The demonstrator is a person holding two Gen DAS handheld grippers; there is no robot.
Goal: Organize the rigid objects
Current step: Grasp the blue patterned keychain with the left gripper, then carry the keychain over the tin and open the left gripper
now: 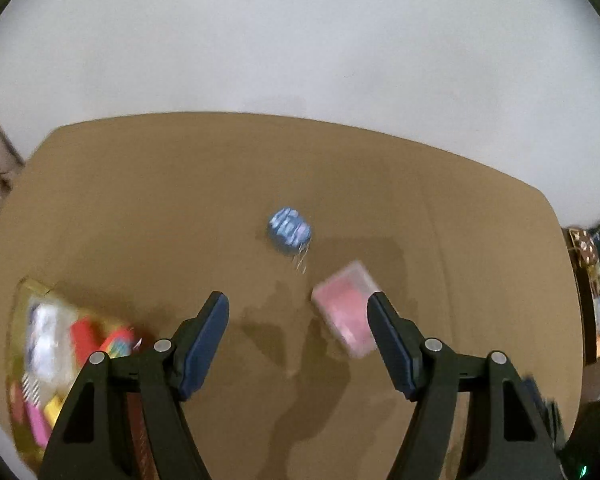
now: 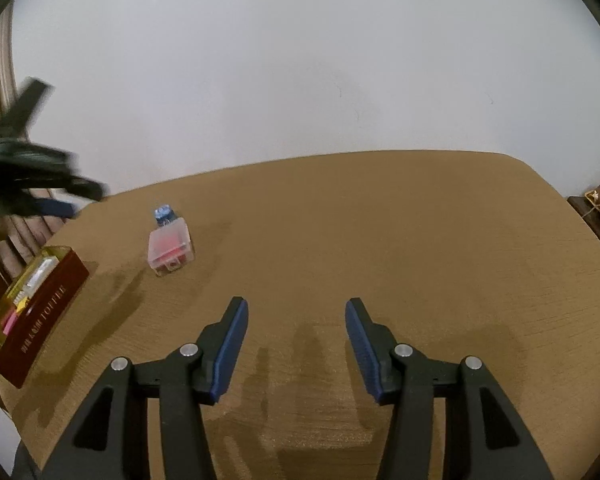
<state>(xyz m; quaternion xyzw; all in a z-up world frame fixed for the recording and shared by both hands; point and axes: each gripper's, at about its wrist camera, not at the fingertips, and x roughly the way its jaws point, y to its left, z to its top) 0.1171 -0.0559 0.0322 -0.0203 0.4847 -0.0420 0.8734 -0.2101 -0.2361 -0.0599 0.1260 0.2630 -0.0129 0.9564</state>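
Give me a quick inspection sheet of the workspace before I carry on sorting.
Surface: brown table, mostly bare, a white wall behind it.
Job's things: dark red box at the table's left edge, already holding several colourful items; clear case with red contents lying loose on the table; small blue patterned object just beyond the case.
Clutter: nothing seen on the table.
Grippers: left gripper open and empty, the case by its right finger, view blurred; right gripper open and empty over bare table.
Cables: nothing seen.
Surroundings: crowded shelf off the table's right side, too blurred to itemise.
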